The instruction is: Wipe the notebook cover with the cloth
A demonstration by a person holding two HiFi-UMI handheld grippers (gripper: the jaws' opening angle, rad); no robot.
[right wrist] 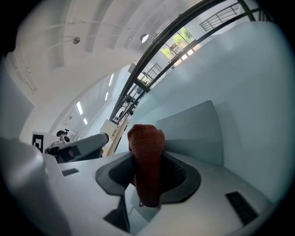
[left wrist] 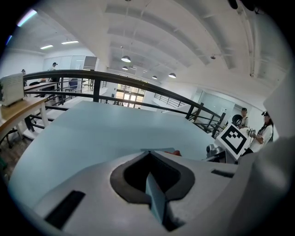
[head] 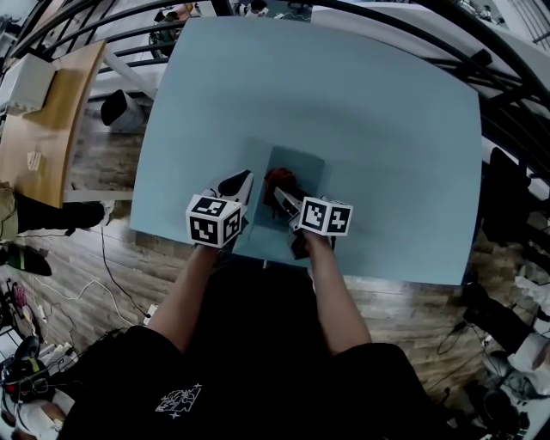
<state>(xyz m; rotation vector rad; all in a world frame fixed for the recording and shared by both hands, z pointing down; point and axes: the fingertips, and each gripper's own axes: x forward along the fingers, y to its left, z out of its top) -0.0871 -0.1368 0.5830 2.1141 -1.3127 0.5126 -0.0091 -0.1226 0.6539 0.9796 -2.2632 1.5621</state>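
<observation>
A blue-grey notebook (head: 302, 168) lies on the pale blue table (head: 369, 103) near its front edge. My left gripper (head: 243, 180) stands at the notebook's left edge, shut on that thin cover edge (left wrist: 155, 199), which runs between the jaws. My right gripper (head: 278, 196) is over the cover, shut on a rust-red cloth (head: 280, 180). In the right gripper view the cloth (right wrist: 146, 159) sticks up from between the jaws, with the notebook (right wrist: 196, 129) flat beyond it and the left gripper (right wrist: 83, 145) to the left. The left gripper view shows a sliver of the cloth (left wrist: 175, 152).
A black railing (head: 412, 26) curves round the table's far and right sides. At the left stands a wooden desk (head: 43, 120). Cables and gear (head: 34, 352) lie on the wooden floor at both sides. Far behind the right gripper's marker cube (left wrist: 235, 138), people stand.
</observation>
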